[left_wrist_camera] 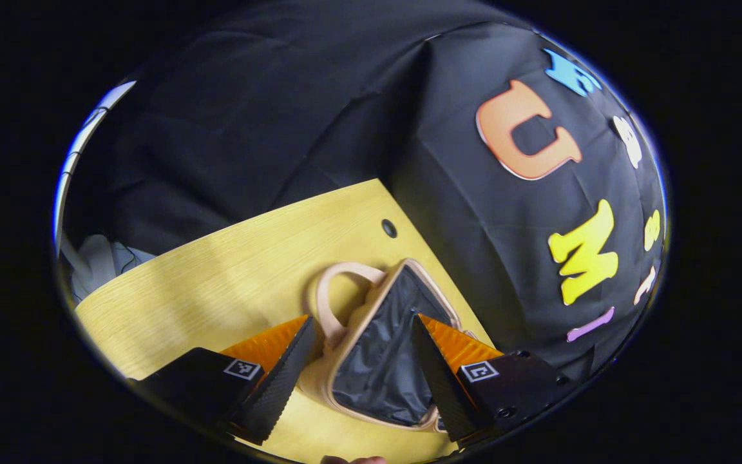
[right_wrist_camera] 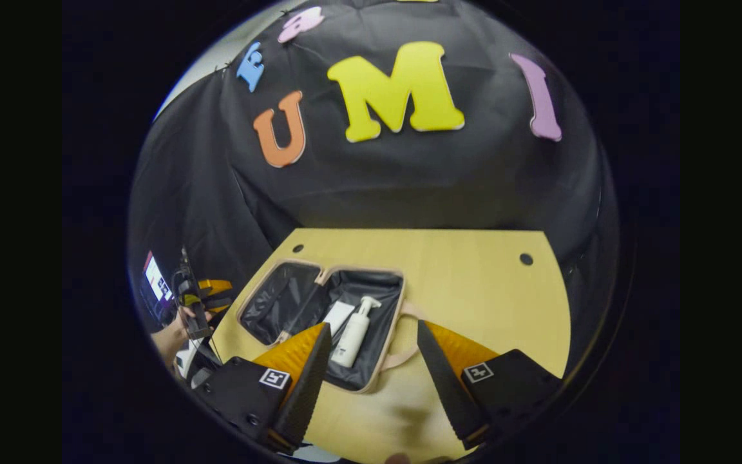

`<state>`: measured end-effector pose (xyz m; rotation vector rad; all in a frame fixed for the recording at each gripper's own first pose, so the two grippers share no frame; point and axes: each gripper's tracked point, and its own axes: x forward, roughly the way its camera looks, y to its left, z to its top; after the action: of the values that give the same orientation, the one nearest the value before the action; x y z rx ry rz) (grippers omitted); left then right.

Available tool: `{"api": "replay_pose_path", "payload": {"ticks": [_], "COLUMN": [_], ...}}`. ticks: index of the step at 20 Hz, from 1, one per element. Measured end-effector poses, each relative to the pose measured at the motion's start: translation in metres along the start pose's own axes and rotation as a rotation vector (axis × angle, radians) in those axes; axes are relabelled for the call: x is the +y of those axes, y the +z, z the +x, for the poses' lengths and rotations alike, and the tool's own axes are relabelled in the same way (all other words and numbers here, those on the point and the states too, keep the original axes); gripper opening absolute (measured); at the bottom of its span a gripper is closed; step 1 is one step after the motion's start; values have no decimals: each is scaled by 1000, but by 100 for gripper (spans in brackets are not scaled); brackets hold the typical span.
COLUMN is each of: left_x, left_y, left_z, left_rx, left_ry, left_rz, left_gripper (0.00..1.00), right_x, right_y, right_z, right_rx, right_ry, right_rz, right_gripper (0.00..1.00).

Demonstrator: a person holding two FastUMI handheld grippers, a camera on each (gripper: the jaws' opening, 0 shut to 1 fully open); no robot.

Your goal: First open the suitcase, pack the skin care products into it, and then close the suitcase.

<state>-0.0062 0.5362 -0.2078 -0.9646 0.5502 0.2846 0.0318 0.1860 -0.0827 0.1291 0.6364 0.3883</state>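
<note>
- Suitcase (right_wrist_camera: 319, 309) lies open on table (right_wrist_camera: 474, 283).
- White pump bottle (right_wrist_camera: 353, 336) and white tube (right_wrist_camera: 337, 316) inside.
- Right gripper (right_wrist_camera: 368, 361) above, fingers spread, holding nothing.

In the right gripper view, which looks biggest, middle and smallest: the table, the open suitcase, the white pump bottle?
1. Table, largest.
2. Suitcase, open flat on it.
3. Pump bottle, smallest, lying inside the suitcase.
The order is plain here; nearness to the camera does not blur it.

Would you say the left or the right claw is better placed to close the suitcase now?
Probably the left claw: open, it faces the suitcase's lid half closely. The right claw hovers nearer the pump bottle.
</note>
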Motion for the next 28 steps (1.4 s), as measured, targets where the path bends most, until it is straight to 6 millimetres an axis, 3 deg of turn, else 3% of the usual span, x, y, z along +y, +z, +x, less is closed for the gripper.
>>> {"api": "replay_pose_path", "payload": {"ticks": [1, 4, 5, 6, 9, 10, 11, 12, 15, 17, 19, 21, 25, 28], "left_x": [10, 29, 28, 24, 13, 10, 10, 15, 28, 25, 17, -4, -77, -138], "left_y": [2, 2, 2, 2, -1, -2, 0, 0, 10, 11, 15, 33, 60, 56], "left_z": [10, 33, 38, 44, 61, 67, 70, 75, 80, 75, 64, 53, 8, -34], "left_rx": [18, 65, 73, 77, 102, 109, 114, 108, 58, 34, 12, -45, -190, -313], "left_ry": [13, 29, 13, -5, -44, -54, -61, -45, 4, 27, 44, 51, 16, 19], "left_rz": [-30, -85, -94, -98, -124, -145, -171, -197, -271, -258, -180, -126, 5, 197], "left_gripper": [96, 97, 96, 95, 88, 85, 90, 72, 37, 18, 13, 8, 7, 6], "right_x": [-4, -18, -22, -25, -31, -34, -35, -36, -40, -45, -52, -63, -96, -131], "right_y": [-2, -4, -5, -7, -7, -7, -7, -6, -4, -1, 5, 16, 37, 33], "right_z": [-5, -15, -20, -22, -25, -26, -26, -27, -36, -40, -48, -59, -94, -104], "right_rx": [-3, -3, -2, 1, -1, -1, -3, -6, -26, -50, -99, -163, -295, -322], "right_ry": [-6, -38, -48, -56, -77, -84, -90, -94, -98, -107, -132, -175, -267, -339], "right_rz": [3, 5, 6, 15, 55, 64, 71, 78, 88, 79, 63, 38, 48, 44], "right_gripper": [73, 73, 79, 73, 73, 79, 79, 79, 79, 79, 79, 79, 79, 79]}}
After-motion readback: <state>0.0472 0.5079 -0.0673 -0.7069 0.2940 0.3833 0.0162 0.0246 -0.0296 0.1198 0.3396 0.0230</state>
